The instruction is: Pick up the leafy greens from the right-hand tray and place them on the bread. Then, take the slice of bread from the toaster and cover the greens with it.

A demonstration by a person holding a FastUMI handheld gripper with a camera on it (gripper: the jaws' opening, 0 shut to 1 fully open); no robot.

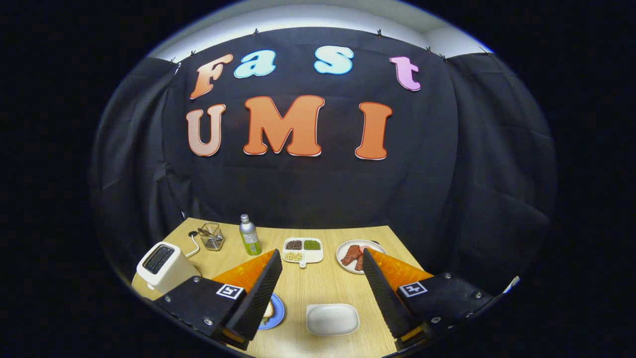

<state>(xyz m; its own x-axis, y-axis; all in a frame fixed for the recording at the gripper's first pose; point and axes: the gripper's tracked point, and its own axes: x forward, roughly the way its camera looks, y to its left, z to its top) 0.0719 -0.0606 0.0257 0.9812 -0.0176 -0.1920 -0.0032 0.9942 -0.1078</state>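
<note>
Near the desk's left edge stands my white toaster, a smooth box with round corners. Its two dark slots run from the near left toward the far right. I cannot see any bread in them.

Behind it, by the far edge, are a small wire basket and a shiny metal bottle standing up straight.

By the near edge, a round blue plate peeks out from behind my left finger. Something pale lies on it, but I cannot tell its shape.

My hand-held gripper is wide open and holds nothing. Between its fingers sits a smooth white dish with round corners, its long side along the near edge.

Beyond the fingers is a white tray with three parts holding dark, green and pale bits.

To the right, a round white plate holds reddish meat pieces. I cannot spot the leafy greens.
</note>
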